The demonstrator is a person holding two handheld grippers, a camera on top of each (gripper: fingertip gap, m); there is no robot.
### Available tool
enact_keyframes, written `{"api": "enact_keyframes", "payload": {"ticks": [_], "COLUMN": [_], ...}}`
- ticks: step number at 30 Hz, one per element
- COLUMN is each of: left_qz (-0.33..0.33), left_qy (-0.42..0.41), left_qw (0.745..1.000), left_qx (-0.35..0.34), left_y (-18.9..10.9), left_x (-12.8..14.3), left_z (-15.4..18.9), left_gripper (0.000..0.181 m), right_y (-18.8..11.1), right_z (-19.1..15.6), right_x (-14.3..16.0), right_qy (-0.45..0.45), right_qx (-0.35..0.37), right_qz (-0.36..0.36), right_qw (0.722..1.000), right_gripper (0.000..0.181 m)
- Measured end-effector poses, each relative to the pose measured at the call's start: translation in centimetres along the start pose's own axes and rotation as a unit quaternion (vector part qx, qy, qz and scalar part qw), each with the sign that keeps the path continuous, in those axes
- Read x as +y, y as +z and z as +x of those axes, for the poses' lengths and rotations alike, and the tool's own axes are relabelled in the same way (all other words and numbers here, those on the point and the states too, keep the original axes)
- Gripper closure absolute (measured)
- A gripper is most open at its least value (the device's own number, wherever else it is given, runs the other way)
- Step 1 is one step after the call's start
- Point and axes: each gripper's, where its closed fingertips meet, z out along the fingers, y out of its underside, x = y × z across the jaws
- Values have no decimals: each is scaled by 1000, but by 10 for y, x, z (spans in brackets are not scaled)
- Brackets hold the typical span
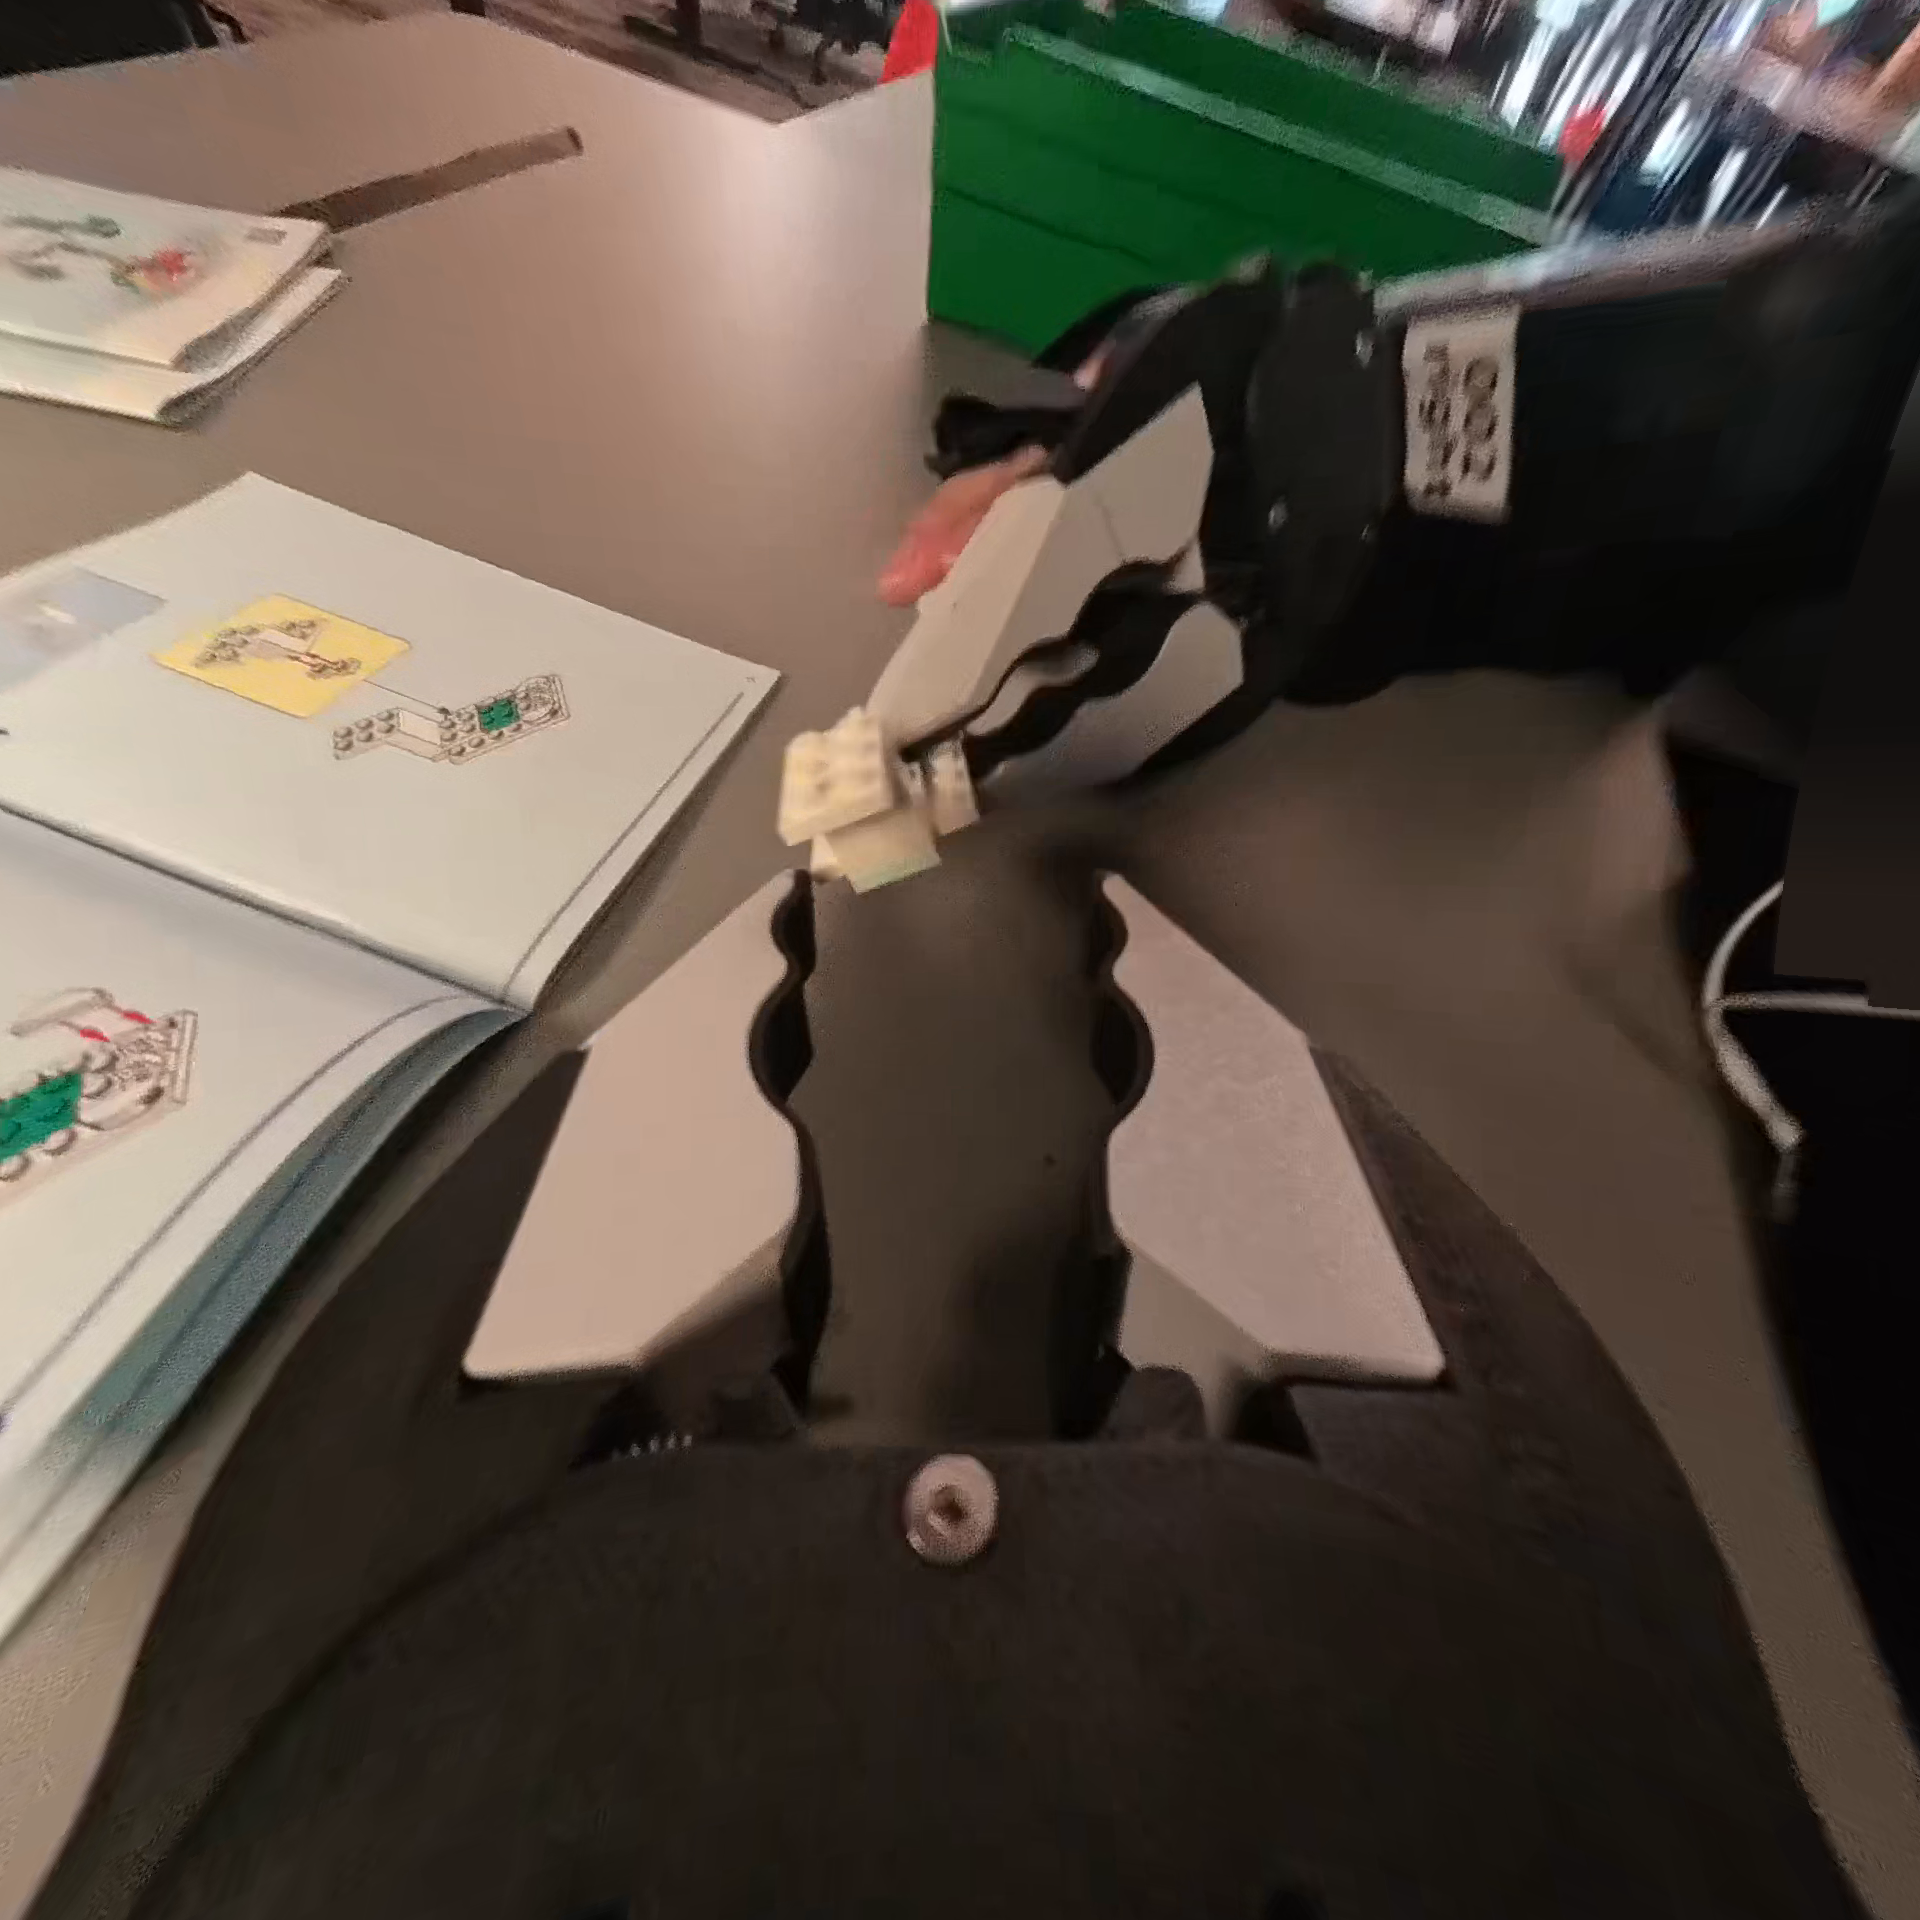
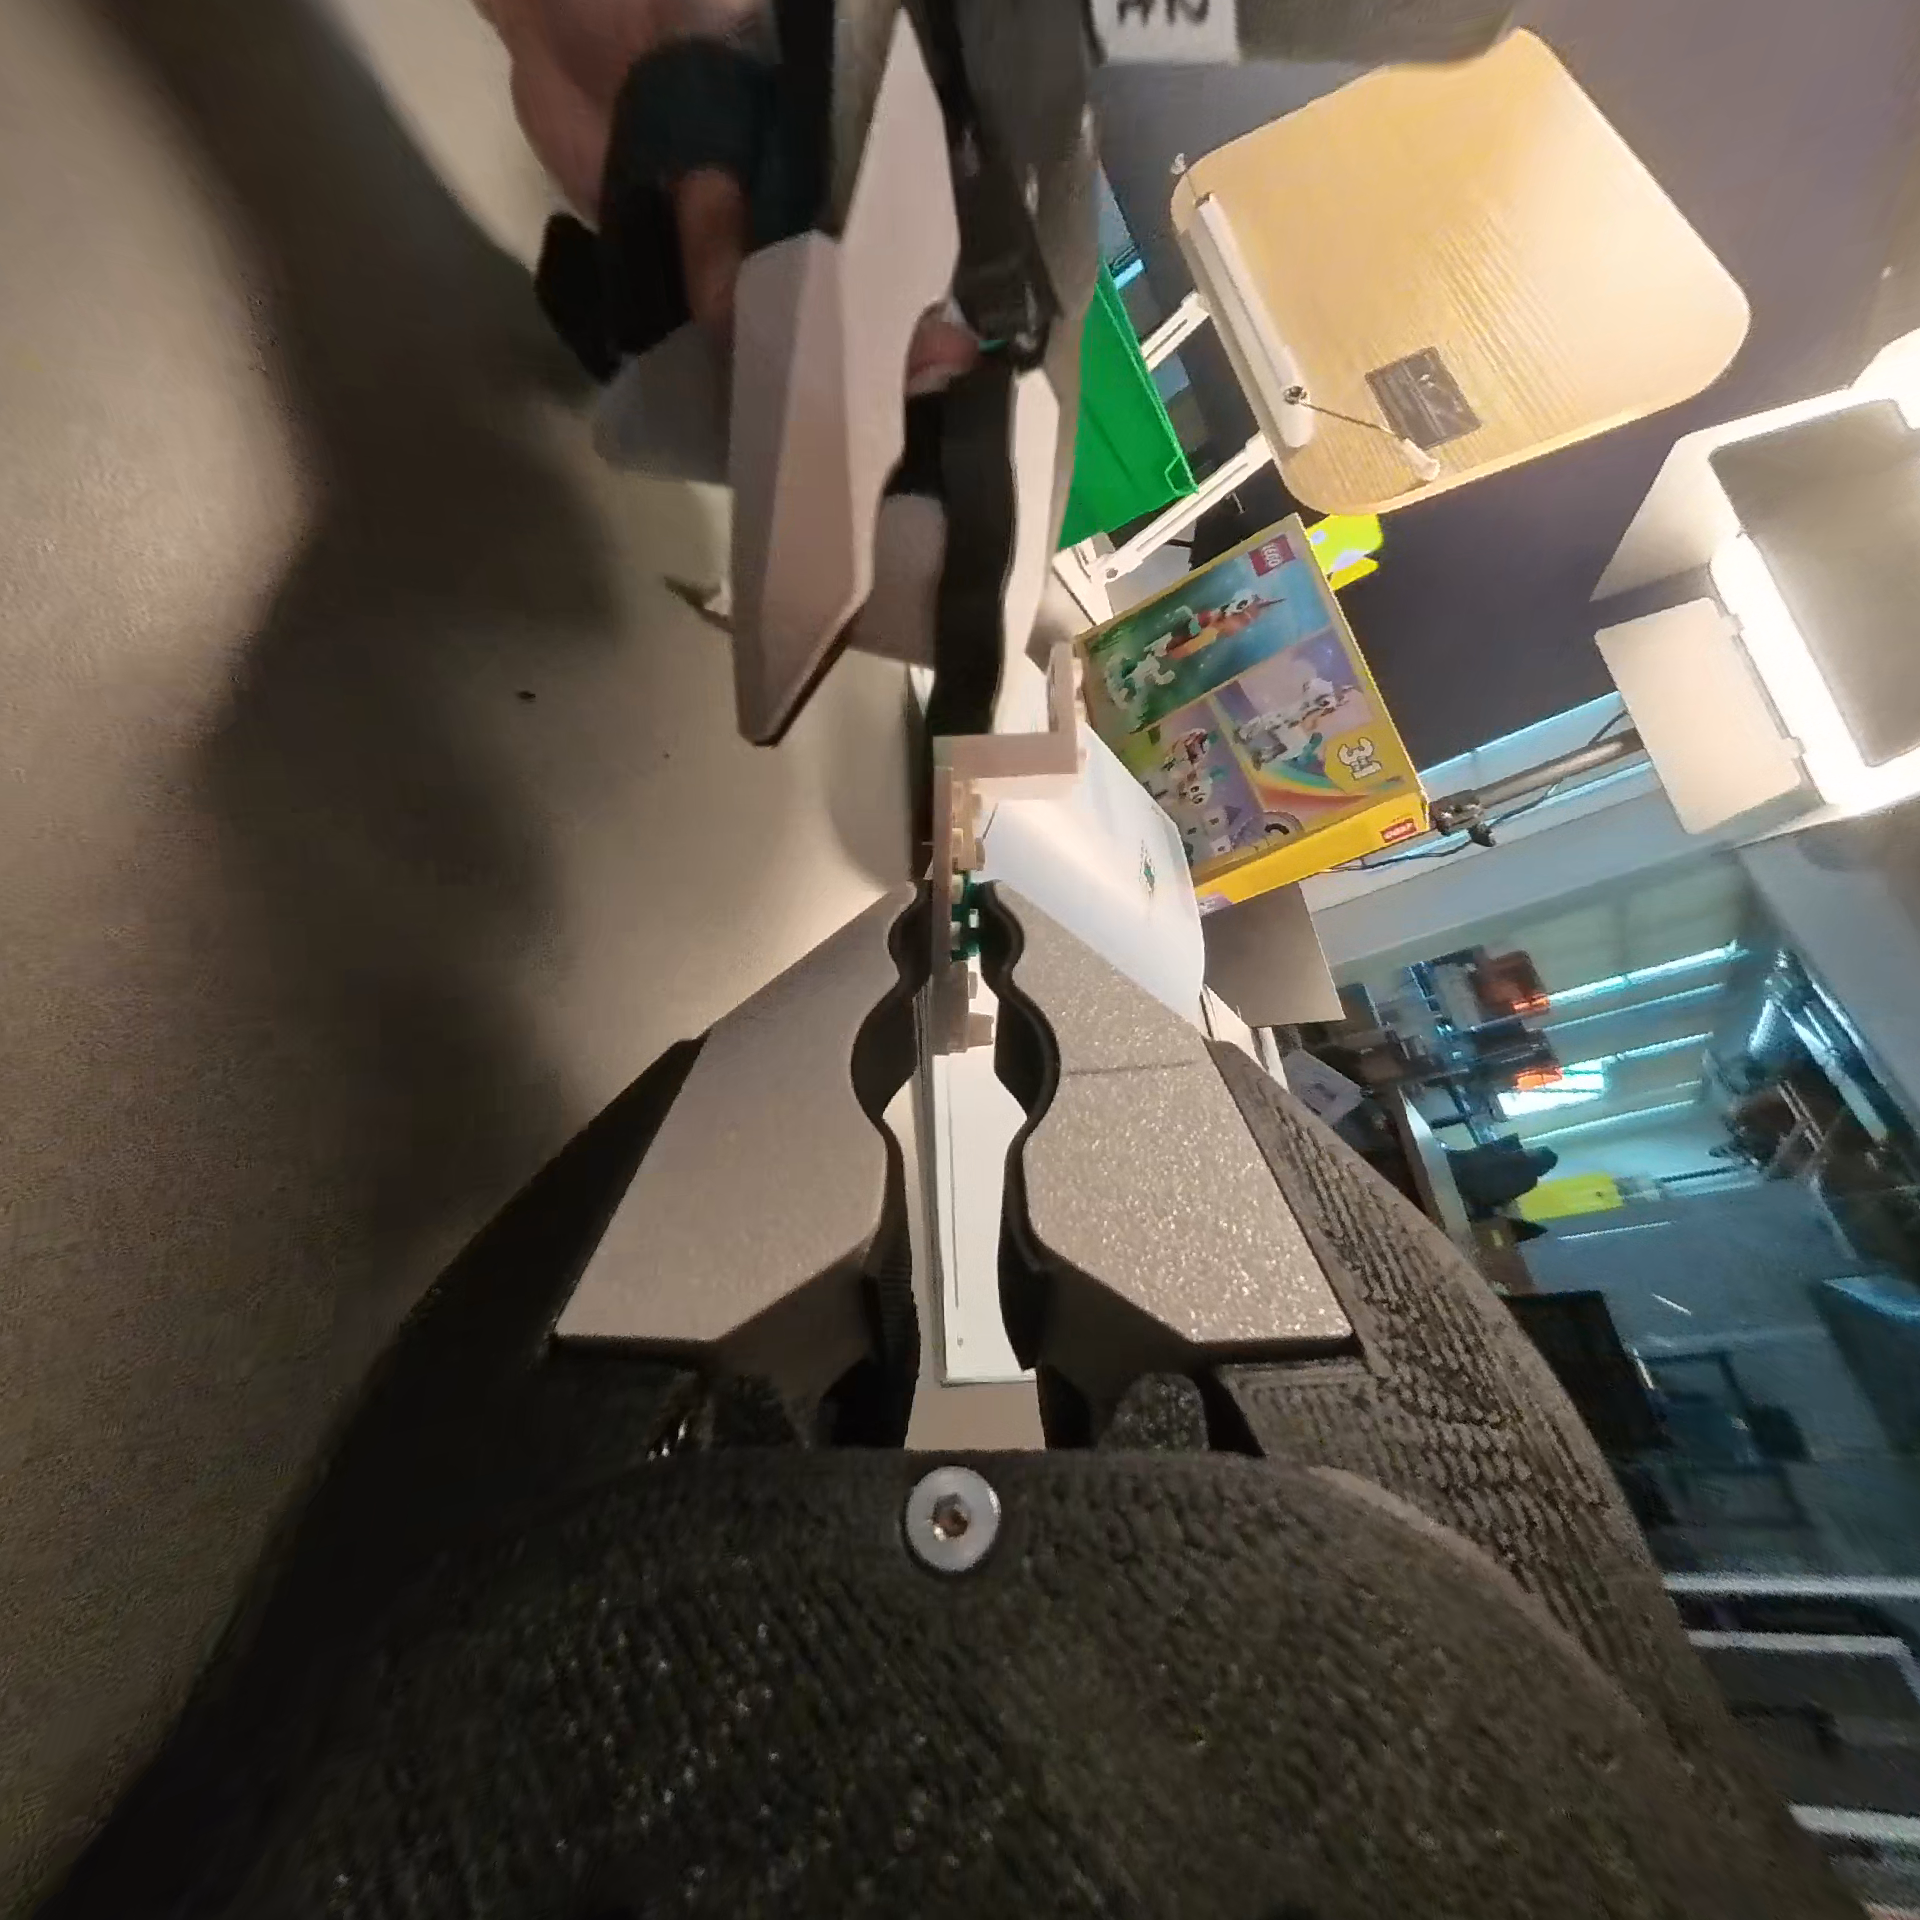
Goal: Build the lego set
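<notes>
Your right tongs (image 1: pixel 940 779) pinch the white brick assembly (image 1: pixel 847 795) by one end only, so pressing with the empty, spread left tongs (image 1: pixel 951 894) could lever it loose.

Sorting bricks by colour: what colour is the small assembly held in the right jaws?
Mostly white lego assembly with a green piece; clearest in the left wrist view.

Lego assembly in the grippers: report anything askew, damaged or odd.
Nothing stands out. The right gripper clamps the small white lego assembly in mid-air; the left gripper is open just below it. The instruction booklet lies open.
</notes>
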Motion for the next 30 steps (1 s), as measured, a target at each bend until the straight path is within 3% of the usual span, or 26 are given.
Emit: {"api": "enact_keyframes", "payload": {"ticks": [5, 11, 15, 18, 22, 30], "left_qz": [83, 74, 78, 72, 65, 67], "left_qy": [-111, -113, -146, -158, -155, -129], "left_qw": [989, 990, 985, 983, 983, 988], "left_qx": [43, 43, 48, 57, 68, 49], "left_y": [-14, -8, -8, -6, -3, -5], "left_x": [-20, -15, -16, -13, -12, -15], "left_z": [-7, -7, -8, -7, -1, -1], "left_gripper": [148, 165, 165, 166, 165, 166], "right_y": [-1, -2, -1, -1, 1, 0], "right_z": [2, 2, 3, 4, -4, 1], "right_x": [-2, -3, -3, -9, -7, -9], "right_qy": [-1, 4, 2, -9, -47, -59], "right_qx": [7, 5, 12, 20, 11, 14], "right_qz": [7, 16, 16, 25, 14, -16], "right_qw": [1000, 1000, 1000, 999, 999, 998], "right_gripper": [175, 175, 174, 159, 172, 175]}}
